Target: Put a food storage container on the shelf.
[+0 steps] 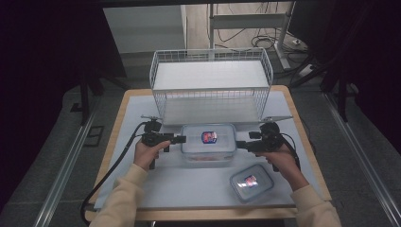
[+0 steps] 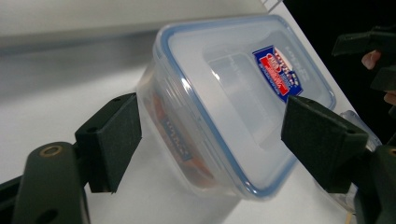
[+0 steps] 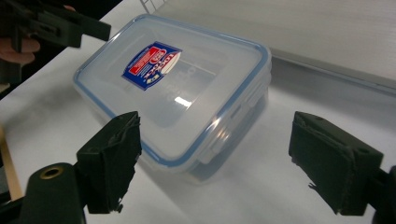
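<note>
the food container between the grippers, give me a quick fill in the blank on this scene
1. The larger lidded container sits on the table in front of a white wire ____.
2. The left gripper and the right gripper flank the container with their jaws ____.
3. The seal around the container's lid is coloured ____.
4. The smaller container lies nearer the person's ____ hand.

Missing words: basket; open; blue; right

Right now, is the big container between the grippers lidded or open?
Lidded. The big container has its blue-rimmed lid seated flush on the clear body, label up; a side clip looks folded down in the right gripper view.
</note>
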Motion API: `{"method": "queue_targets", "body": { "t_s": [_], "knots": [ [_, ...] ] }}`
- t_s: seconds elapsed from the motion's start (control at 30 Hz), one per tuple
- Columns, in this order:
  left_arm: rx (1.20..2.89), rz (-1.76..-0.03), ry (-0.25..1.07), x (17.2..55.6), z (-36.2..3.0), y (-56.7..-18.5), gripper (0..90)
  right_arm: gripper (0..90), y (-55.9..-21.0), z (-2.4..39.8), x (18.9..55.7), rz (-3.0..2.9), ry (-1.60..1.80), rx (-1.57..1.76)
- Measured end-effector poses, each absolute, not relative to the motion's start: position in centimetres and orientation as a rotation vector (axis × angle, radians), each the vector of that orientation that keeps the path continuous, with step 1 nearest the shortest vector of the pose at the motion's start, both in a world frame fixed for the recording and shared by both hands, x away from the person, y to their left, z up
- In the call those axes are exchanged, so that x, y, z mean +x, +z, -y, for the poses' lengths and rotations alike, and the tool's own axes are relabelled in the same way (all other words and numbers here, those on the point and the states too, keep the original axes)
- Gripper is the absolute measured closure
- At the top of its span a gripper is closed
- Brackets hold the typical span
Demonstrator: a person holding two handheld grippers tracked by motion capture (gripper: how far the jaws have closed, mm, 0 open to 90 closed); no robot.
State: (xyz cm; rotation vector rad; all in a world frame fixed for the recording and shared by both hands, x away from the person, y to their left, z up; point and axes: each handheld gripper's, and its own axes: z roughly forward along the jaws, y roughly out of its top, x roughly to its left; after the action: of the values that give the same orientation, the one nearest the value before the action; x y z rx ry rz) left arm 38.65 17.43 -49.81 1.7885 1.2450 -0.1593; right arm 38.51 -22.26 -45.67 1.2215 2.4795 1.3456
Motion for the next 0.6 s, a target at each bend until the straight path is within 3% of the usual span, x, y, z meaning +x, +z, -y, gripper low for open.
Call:
{"method": "queue_targets", "body": {
  "t_s": [0.6],
  "knots": [
    [1.774, -1.220, -0.327, 39.4, -16.2, -51.8, 25.3, 12.3, -47.1, 20.9, 40.6, -2.564, 1.376, 1.317]
  ]
}}
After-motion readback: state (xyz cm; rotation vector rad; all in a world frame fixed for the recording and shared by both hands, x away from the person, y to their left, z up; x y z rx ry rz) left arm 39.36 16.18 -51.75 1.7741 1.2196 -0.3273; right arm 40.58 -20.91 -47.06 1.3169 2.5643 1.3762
